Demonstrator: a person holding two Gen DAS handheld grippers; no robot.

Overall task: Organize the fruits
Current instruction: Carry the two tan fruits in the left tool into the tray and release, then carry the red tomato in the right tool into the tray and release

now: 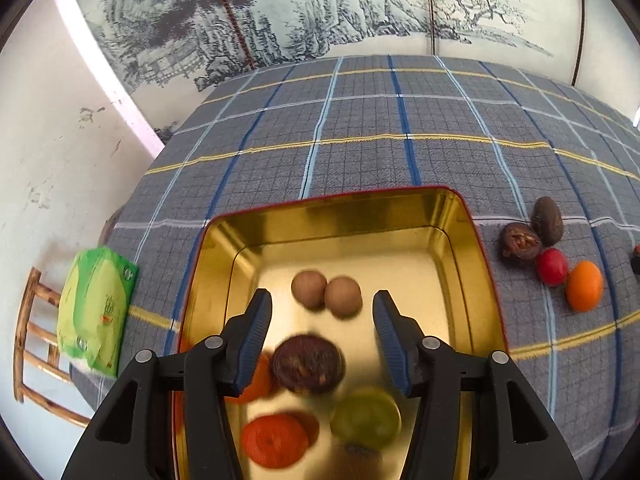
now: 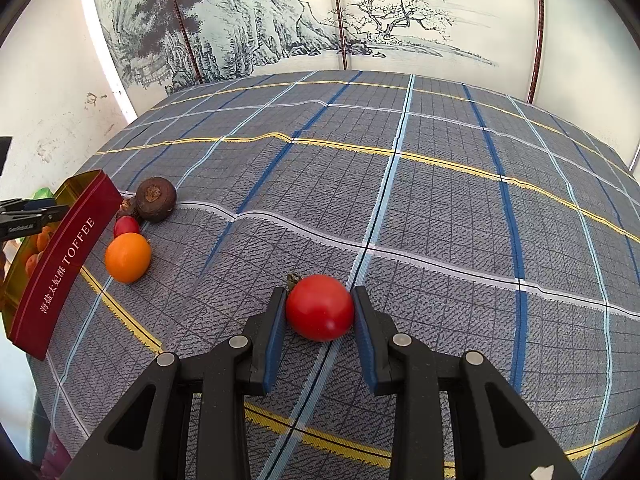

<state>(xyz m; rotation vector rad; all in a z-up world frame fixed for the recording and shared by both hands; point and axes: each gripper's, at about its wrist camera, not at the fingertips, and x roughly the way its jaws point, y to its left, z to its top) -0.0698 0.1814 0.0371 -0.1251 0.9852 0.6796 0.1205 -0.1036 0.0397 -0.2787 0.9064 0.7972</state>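
Note:
My left gripper [image 1: 322, 296] hangs open over the gold tin [image 1: 340, 216]. A blurred dark brown fruit [image 1: 307, 364] lies between its fingers, touching neither pad. In the tin are also two tan round fruits [image 1: 343, 297], a green fruit [image 1: 366, 418] and orange ones [image 1: 274, 438]. To the tin's right on the cloth lie two dark brown fruits [image 1: 547, 216], a small red one [image 1: 552, 267] and an orange one [image 1: 584, 286]. My right gripper [image 2: 318, 292] is shut on a red tomato [image 2: 320, 307] just above the plaid cloth. The tin's red side [image 2: 60, 272] stands far left.
A plaid cloth [image 2: 440, 220] covers the table, with a painted screen [image 2: 280, 20] behind it. A green packet [image 1: 98, 312] lies at the table's left edge, above a wooden chair [image 1: 32, 340]. The loose fruits [image 2: 128, 257] crowd against the tin's right wall.

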